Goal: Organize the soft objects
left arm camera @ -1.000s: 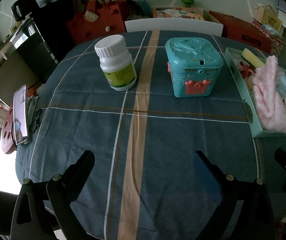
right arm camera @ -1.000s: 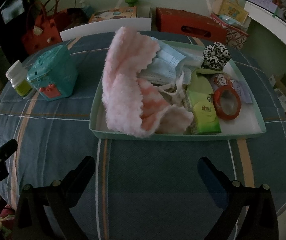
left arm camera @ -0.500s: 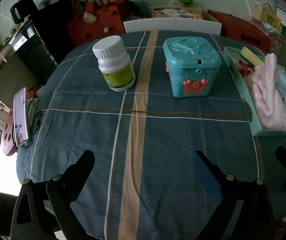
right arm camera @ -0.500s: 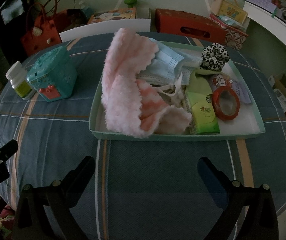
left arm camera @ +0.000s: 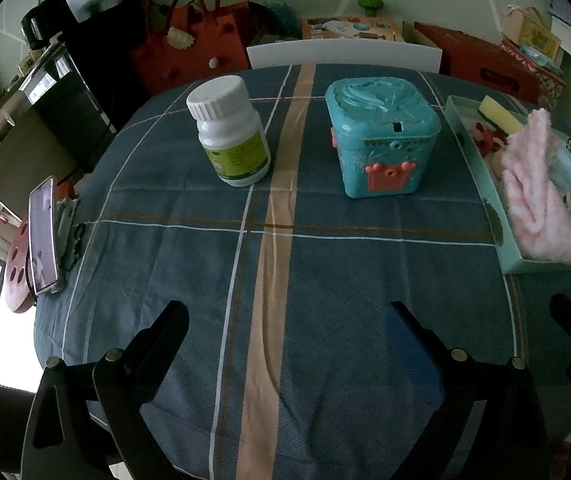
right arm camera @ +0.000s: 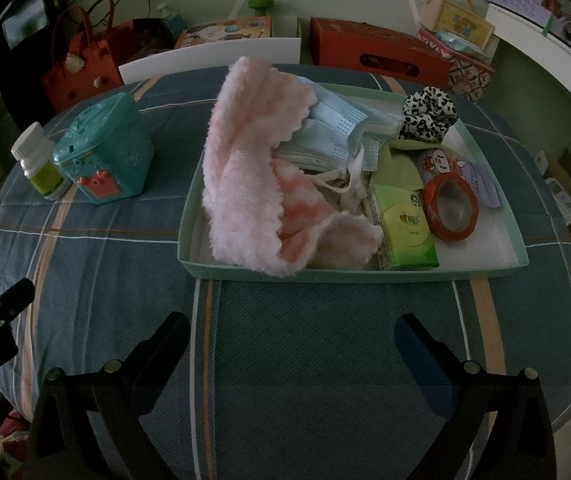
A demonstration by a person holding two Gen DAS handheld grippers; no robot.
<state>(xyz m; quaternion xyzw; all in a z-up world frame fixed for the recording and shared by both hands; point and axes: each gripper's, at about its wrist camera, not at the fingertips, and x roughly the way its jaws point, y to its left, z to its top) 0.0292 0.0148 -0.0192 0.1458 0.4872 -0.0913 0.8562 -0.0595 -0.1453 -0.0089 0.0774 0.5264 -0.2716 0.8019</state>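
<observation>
The counter (right arm camera: 285,320) carries a pale green tray (right arm camera: 365,274); inside it a fluffy pink cloth (right arm camera: 245,184) drapes over blue face masks (right arm camera: 333,132). Left tongs (left arm camera: 285,320) and right tongs (right arm camera: 291,328) gape empty.

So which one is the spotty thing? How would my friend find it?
Look in the shallow green tray on the blue checked tablecloth. At its far right corner, behind the green tissue pack, sits the scrunchie. It is the only black-and-white leopard-spotted thing there.
</observation>
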